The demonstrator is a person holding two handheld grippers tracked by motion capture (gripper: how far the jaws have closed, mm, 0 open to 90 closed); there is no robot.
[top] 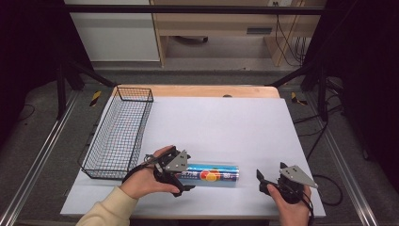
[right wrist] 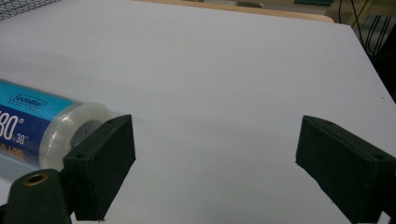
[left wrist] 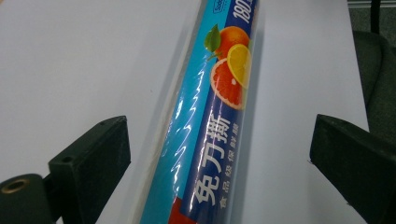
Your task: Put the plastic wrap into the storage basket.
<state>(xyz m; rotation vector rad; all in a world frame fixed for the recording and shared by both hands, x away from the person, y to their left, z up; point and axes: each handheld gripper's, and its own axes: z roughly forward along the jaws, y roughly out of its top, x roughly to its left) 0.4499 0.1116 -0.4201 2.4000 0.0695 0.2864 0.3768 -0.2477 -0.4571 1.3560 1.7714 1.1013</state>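
At the far left of the white surface [top: 244, 127] stands an empty wire basket [top: 120, 134], its long side running away from the person.

Just right of the basket's near end, the left tool [top: 184, 176] reaches over the left end of a roll of cling film [top: 211, 174]. The left gripper view looks along the roll [left wrist: 215, 126], which lies flat between the two black jaws with a bare gap on each side; the jaws stand apart and neither pad presses on it.

The roll lies crosswise near the front edge of the surface, well apart from the basket's inside. It looks light and stiff along its length, a cardboard core under a glossy wrapper. That wrapper is likely slippery, and the round body will probably roll if nudged sideways. A hold across the barrel somewhat in from the end, squarely over the widest part, seems safest; a grip at the very tip may let it tilt or slide out.

To the right, the right tool [top: 263, 181] rests just beyond the roll's clear end [right wrist: 70, 133], jaws wide apart and empty.
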